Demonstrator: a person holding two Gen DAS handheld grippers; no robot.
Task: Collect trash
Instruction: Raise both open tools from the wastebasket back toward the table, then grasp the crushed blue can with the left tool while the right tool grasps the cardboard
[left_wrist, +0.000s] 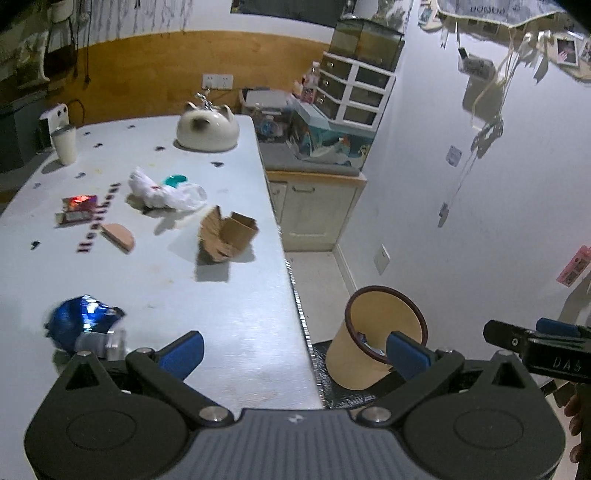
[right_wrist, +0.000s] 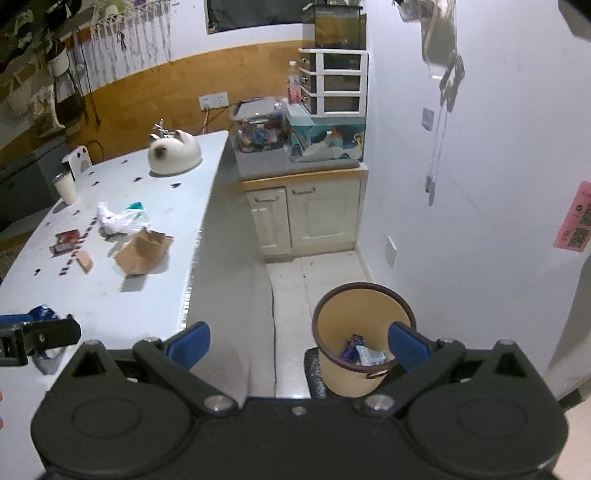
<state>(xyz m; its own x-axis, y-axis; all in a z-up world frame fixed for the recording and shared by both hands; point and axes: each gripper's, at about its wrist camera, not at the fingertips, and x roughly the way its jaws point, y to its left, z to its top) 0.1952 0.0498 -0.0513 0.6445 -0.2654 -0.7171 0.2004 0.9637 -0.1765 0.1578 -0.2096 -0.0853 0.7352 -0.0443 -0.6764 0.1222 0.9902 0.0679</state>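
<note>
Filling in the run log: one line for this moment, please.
left gripper: open, empty | right gripper: open, empty | bin: on floor, some wrappers inside | table: trash remains

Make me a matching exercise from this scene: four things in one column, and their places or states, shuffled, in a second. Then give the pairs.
Things:
1. waste bin
2. torn cardboard box
3. blue foil wrapper
4. cat-shaped pot

Places or states:
A. far end of the table
B. on the floor beside the table, wrappers inside
C. near table edge, closest to the left gripper
D. mid-table, flaps open

Pairs: 1-B, 2-D, 3-C, 4-A
</note>
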